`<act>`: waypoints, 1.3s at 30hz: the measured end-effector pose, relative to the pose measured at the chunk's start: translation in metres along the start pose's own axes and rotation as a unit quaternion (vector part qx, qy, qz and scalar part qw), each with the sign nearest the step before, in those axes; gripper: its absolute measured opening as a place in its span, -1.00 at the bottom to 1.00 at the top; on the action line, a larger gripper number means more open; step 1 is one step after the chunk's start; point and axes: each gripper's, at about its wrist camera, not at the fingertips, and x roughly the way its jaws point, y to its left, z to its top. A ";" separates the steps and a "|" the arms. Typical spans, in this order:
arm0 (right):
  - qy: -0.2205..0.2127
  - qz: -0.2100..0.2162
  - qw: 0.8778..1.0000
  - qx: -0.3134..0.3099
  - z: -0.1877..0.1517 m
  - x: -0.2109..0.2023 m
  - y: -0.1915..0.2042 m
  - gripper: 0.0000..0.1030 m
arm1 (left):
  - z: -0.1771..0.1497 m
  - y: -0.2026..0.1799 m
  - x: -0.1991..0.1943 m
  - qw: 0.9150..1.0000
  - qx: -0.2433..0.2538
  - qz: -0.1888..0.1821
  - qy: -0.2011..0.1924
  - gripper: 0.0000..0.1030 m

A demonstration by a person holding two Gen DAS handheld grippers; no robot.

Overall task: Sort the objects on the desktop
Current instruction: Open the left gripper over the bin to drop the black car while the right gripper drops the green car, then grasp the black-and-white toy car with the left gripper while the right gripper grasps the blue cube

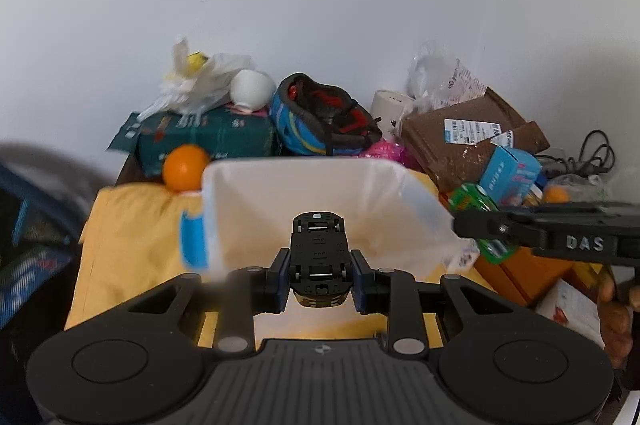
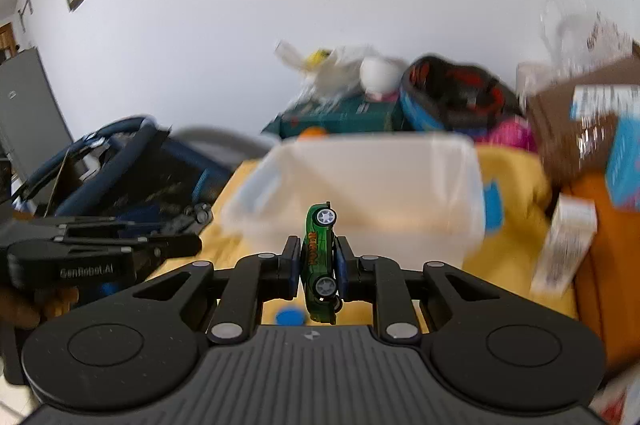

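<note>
My left gripper (image 1: 319, 275) is shut on a toy car (image 1: 318, 253) turned underside up, black chassis showing, held in front of a translucent white plastic bin (image 1: 256, 221). My right gripper (image 2: 319, 263) is shut on a green toy car (image 2: 320, 257) held on its side, wheels facing right, in front of the same bin (image 2: 360, 193). The right gripper also shows in the left wrist view (image 1: 480, 227) at the right with the green car (image 1: 476, 203). The left gripper body shows at the left of the right wrist view (image 2: 100, 257).
The bin sits on a yellow cloth (image 1: 128, 237). Behind it lie an orange (image 1: 186, 167), a green box (image 1: 204, 137), a bike helmet (image 1: 324, 121), a brown carton (image 1: 468, 141) and a blue box (image 1: 508, 175). A blue bottle cap (image 2: 289, 316) lies on the cloth. A stroller (image 2: 120, 169) stands at left.
</note>
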 end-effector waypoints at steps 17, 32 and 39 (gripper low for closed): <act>0.095 -0.033 0.995 0.025 0.053 0.107 -0.045 -0.08 | 0.043 0.017 0.070 0.996 -0.040 0.047 0.063 0.17; 0.080 -0.023 0.995 -0.048 -0.108 0.004 -0.023 -0.02 | -0.151 -0.001 -0.003 0.994 -0.005 0.037 0.102 0.17; 0.144 -0.042 0.986 -0.068 -0.181 -0.002 -0.021 -0.02 | -0.175 -0.003 0.021 0.990 0.017 0.056 0.131 0.17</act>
